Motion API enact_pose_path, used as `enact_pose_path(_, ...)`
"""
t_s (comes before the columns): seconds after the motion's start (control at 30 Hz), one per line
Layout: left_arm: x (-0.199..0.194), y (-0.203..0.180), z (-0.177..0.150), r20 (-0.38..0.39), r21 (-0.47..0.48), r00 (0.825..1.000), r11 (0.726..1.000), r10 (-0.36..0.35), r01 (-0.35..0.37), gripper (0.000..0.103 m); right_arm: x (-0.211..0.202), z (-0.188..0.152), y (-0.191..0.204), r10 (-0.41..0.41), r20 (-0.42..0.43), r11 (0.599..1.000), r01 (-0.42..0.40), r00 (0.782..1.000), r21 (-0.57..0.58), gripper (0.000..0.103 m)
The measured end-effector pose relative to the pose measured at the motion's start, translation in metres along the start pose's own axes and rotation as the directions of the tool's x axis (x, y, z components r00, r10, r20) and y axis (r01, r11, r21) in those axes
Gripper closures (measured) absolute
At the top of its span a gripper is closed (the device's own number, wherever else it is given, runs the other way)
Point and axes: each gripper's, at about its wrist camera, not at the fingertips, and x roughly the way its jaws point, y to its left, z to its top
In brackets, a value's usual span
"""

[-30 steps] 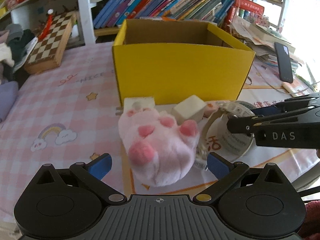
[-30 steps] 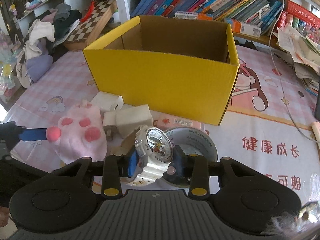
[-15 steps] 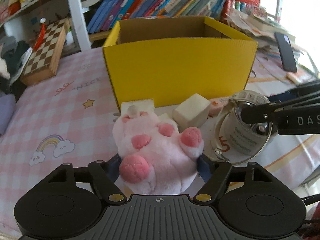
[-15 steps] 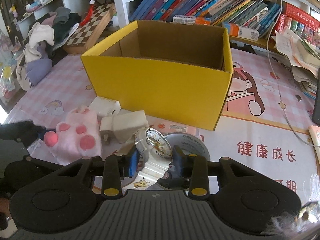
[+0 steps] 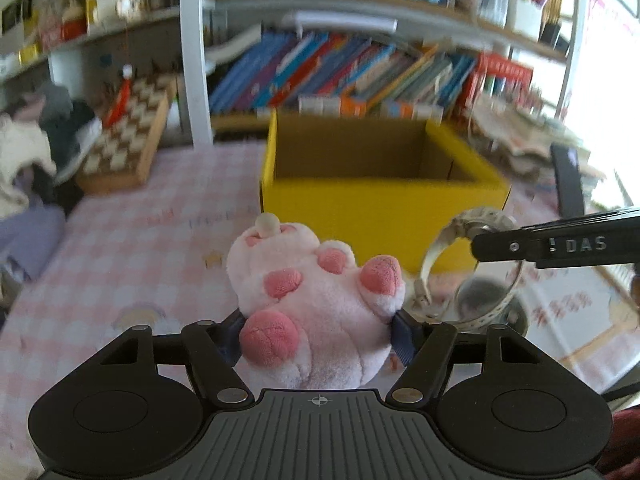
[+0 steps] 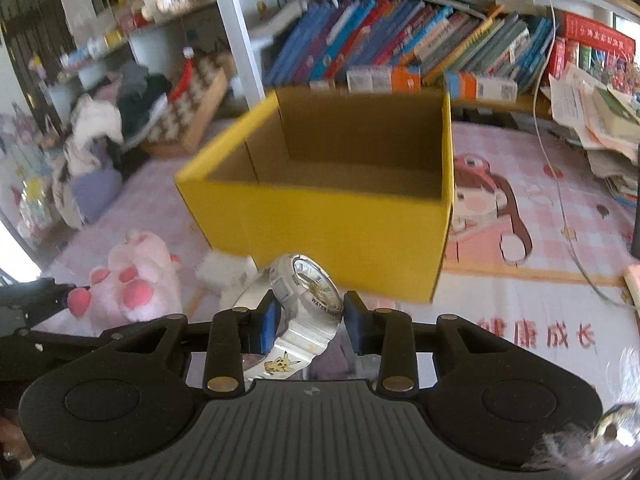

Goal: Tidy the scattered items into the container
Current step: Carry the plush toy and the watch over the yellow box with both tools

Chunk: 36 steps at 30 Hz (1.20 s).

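Bookshelves back my pink-checked bench [image 6: 560, 184]. My left hand-held gripper [image 5: 320, 332] squeezes the plush [image 5: 316, 304], my right hand-held gripper [image 6: 308, 320] pinches the watch [image 6: 304, 300], both seemingly lifted to clear the near wall of the box [image 6: 340, 232].

Ahead of you on the pink checked tablecloth [image 6: 560, 184] stands the open yellow cardboard box [image 6: 344, 224], with the row of books on the shelf [image 6: 400, 48] behind it and the wooden chessboard box [image 5: 124, 148] to its left. Before the box, your left gripper [image 5: 318, 336] encloses the pink plush paw toy [image 5: 316, 300], and to its right your right gripper [image 6: 308, 322] encloses the white plastic wristwatch [image 6: 304, 300]. A white charger block [image 6: 226, 272] lies between toy and watch, close against the box front.
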Motion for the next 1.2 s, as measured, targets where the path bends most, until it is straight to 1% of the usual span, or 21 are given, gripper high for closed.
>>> enact_pose_path(0.1, -0.009, 0.000, 0.018, 0.058, 0.012, 0.998, 1.000, -0.012, 0.012, 0.033, -0.006, 0.010, -0.002, 0.023, 0.031, 1.000, -0.024, 0.999, 0.015, 0.071)
enact_pose_path(0.23, -0.008, 0.001, 0.047, 0.108, 0.040, 0.993, 0.998, -0.042, 0.038, 0.033, -0.012, 0.036, -0.008, 0.047, 0.083, 0.999, -0.048, 0.995, 0.014, 0.071)
enact_pose_path(0.37, 0.004, -0.002, 0.076, 0.145, 0.085, 0.987, 0.995, -0.067, 0.056, 0.033, -0.008, 0.066, -0.014, 0.035, 0.138, 0.999, -0.033, 0.990, -0.019, 0.071)
enact_pose_path(0.47, 0.027, -0.009, 0.097, 0.144, 0.149, 0.986, 0.987, -0.081, 0.060, 0.033, 0.006, 0.083, -0.019, 0.006, 0.152, 0.998, 0.004, 0.988, -0.067, 0.071)
enact_pose_path(0.6, 0.066, -0.011, 0.115, 0.089, 0.180, 0.991, 0.981, -0.095, 0.078, 0.033, 0.043, 0.098, -0.028, -0.037, 0.114, 0.990, 0.052, 0.993, -0.133, 0.071)
enact_pose_path(0.7, 0.098, -0.013, 0.122, 0.026, 0.199, 0.994, 0.975, -0.103, 0.096, 0.033, 0.071, 0.102, -0.038, -0.059, 0.053, 0.982, 0.068, 0.997, -0.177, 0.071)
enact_pose_path(0.83, 0.131, -0.015, 0.120, -0.071, 0.231, 0.991, 0.965, -0.112, 0.125, 0.033, 0.103, 0.100, -0.047, -0.062, -0.048, 0.968, 0.048, 0.997, -0.245, 0.071)
enact_pose_path(0.9, 0.143, -0.014, 0.119, -0.114, 0.220, 0.987, 0.965, -0.117, 0.140, 0.033, 0.116, 0.098, -0.050, -0.059, -0.095, 0.959, 0.030, 0.994, -0.281, 0.071)
enact_pose_path(1.0, 0.157, -0.014, 0.117, -0.162, 0.212, 0.980, 0.966, -0.112, 0.145, 0.033, 0.130, 0.095, -0.053, -0.056, -0.144, 0.945, 0.006, 0.988, -0.327, 0.071)
enact_pose_path(1.13, 0.164, -0.018, 0.112, -0.211, 0.219, 0.970, 0.962, -0.118, 0.164, 0.032, 0.134, 0.091, -0.055, -0.065, -0.165, 0.920, -0.005, 0.984, -0.392, 0.071)
enact_pose_path(1.2, 0.164, -0.019, 0.112, -0.215, 0.203, 0.970, 0.966, -0.117, 0.162, 0.032, 0.135, 0.091, -0.057, -0.065, -0.172, 0.905, -0.014, 0.983, -0.424, 0.071)
